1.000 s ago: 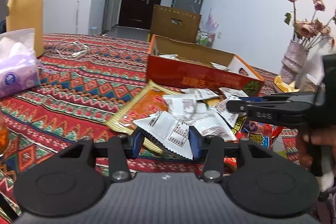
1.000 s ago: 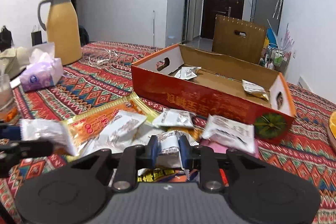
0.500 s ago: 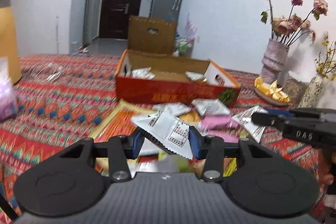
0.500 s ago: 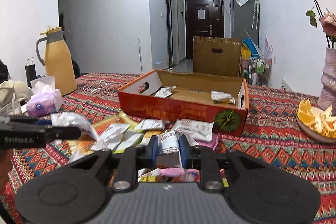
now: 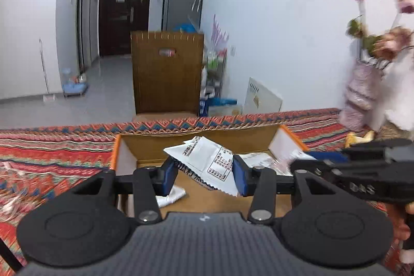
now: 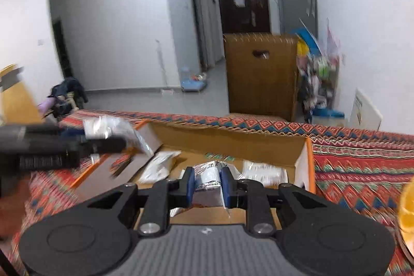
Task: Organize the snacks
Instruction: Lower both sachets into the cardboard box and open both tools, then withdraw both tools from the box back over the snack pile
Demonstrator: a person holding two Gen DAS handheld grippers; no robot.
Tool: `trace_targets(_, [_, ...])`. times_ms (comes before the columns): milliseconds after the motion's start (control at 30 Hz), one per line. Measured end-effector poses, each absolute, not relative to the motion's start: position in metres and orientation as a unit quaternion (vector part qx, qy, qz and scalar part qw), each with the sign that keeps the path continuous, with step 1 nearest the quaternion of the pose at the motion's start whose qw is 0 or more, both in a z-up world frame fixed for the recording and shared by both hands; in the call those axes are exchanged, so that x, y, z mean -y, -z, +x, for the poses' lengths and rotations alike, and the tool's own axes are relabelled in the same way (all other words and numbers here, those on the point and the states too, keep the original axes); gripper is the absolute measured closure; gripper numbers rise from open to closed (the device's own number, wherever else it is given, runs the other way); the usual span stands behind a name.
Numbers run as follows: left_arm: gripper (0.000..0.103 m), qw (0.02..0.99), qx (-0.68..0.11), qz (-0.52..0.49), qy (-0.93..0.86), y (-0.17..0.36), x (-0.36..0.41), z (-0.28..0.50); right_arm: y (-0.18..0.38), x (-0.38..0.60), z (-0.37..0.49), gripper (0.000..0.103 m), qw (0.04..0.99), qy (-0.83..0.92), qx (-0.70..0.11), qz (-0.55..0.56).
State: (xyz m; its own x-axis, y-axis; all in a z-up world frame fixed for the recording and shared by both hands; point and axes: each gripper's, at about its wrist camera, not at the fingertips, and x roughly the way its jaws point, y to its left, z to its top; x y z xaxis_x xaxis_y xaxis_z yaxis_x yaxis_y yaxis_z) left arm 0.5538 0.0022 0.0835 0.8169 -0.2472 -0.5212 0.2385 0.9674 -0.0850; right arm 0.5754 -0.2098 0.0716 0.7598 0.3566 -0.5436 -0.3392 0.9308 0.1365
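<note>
Snack packets are being held by left hand-held gripper (image 5: 204, 170) and right hand-held gripper (image 6: 207, 184) above box (image 6: 233, 139); few packets inside, both pending release.

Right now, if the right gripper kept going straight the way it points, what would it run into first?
The right gripper, shut on a silvery snack packet, points down into the open cardboard box. Going straight on, it would probably first meet the loose packets on the box floor, then the far wall; depth is uncertain.
</note>
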Motion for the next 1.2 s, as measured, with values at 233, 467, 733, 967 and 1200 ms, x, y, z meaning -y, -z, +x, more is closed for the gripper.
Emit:
trace_targets(233, [0.038, 0.946, -0.318, -0.014, 0.055, -0.033, 0.008, 0.642, -0.028, 0.192, 0.699, 0.074, 0.916, -0.133, -0.370, 0.079])
trace_targets(467, [0.020, 0.949, -0.304, -0.038, 0.070, -0.036, -0.012, 0.641, -0.015, 0.192, 0.701, 0.049, 0.921, -0.128, -0.356, 0.095])
trace_targets(733, [0.017, 0.948, -0.314, -0.009, 0.061, -0.058, -0.010, 0.612, -0.053, 0.200, 0.659, 0.049, 0.941, -0.109, -0.317, 0.039])
trace_targets(967, [0.010, 0.949, -0.312, 0.006, 0.035, -0.097, -0.017, 0.555, -0.096, 0.227, 0.592, 0.045, 0.955, -0.108, -0.276, 0.028])
trace_targets(1200, [0.001, 0.967, -0.256, -0.013, 0.015, -0.144, -0.042, 0.451, -0.121, 0.262, 0.476, 0.028, 0.967, -0.129, -0.220, 0.016])
